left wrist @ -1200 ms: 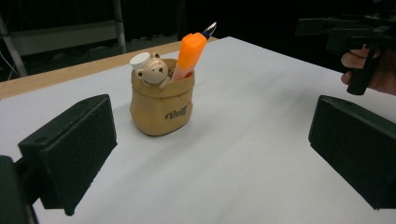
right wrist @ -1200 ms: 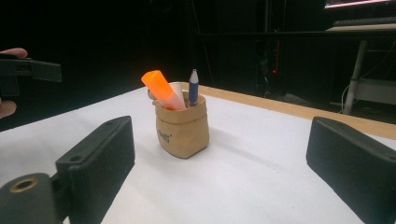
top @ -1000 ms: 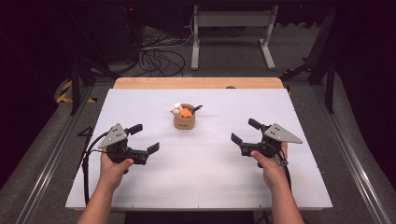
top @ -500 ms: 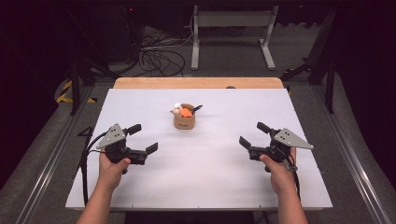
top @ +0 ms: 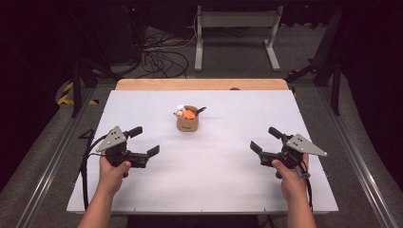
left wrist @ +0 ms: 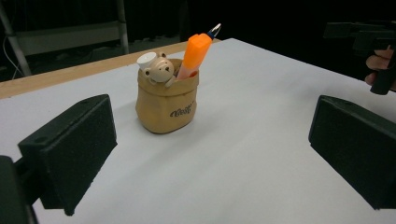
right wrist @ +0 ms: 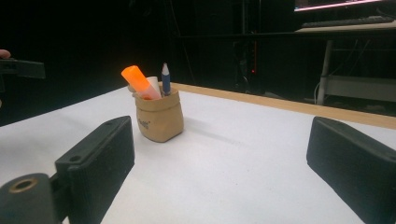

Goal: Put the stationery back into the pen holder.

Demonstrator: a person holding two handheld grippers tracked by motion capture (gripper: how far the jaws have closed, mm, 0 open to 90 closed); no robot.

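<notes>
The left claw (top: 145, 142) hangs just above the white counter (top: 214, 180) at its left side, jaws spread wide and grasping nothing. The right claw (top: 266, 141) sits at the counter's right side, low over the surface, also released with a wide gap between its jaws. Both point inward toward the middle of the counter, and each is well apart from the other.

Between them and farther from the person stands a small tan pouch (top: 187, 122), upright on the counter near its centre, well apart from either claw. In the left gripper view the pouch (left wrist: 167, 106) is a soft bag with dark lettering on its front, and a little bear figure with a white cap (left wrist: 156, 67) peeks over its rim. An orange marker (left wrist: 194, 53) leans out of the pouch, tilted, and a blue pen (right wrist: 165, 79) stands beside it in the same pouch, its tip showing in the right gripper view.

The stretch of counter from each claw to the pouch is bare. A wooden strip (top: 202, 84) runs along the counter's far edge. Beyond it, on the dark floor, lie loose cables (top: 161, 52) and a metal stand (top: 235, 33).
</notes>
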